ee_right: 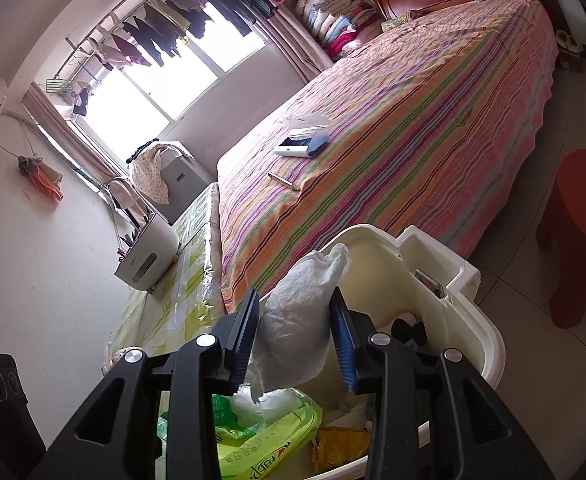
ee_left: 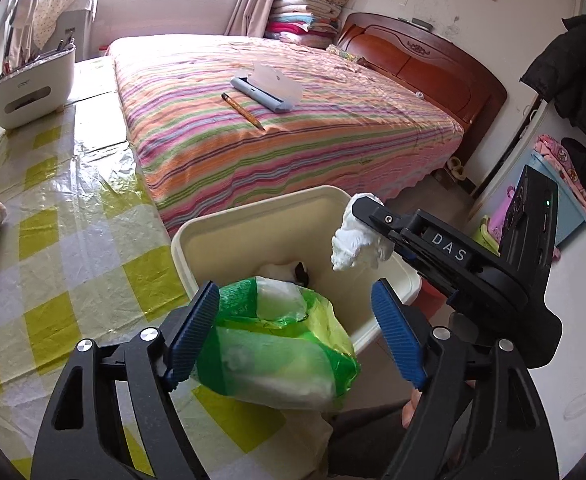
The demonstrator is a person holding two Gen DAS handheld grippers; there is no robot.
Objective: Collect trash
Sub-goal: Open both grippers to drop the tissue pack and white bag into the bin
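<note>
While bed flanks, bag overhangs bin.

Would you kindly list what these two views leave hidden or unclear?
- Bin floor: left view, covered by the green bag.
- Dark item in the bin: both views, too little shows.
- Tissue grip: right view, contact with the right tool pads unclear.
- Yellow wrapper: right view, cut off.

"DAS" in white letters on the right claw

A home bedroom: striped bed, folded quilts, hanging laundry.
</note>
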